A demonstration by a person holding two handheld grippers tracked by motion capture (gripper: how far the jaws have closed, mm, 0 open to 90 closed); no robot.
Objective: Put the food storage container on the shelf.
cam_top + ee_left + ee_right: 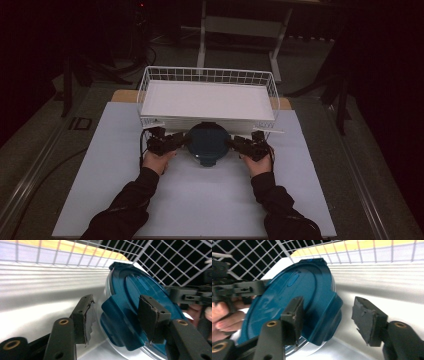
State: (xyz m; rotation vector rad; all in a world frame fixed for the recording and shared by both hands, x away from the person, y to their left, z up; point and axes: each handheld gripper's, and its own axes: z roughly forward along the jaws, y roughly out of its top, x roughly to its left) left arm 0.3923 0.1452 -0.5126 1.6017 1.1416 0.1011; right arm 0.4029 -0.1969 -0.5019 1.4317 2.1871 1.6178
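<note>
While both jaws of the left gripper (115, 315) stand wide apart, they straddle a side clip of the round container's teal lid (140, 305), one pad against the lid's top and the other free. Opposite, the right gripper (332, 315) is equally spread around the other clip, one pad touching the lid. Seen from above, the container (207, 144) sits between the two grippers, right against the front of a white wire basket (210, 76). All rest on a white sheet (200, 200) over the table, with dark room around.
</note>
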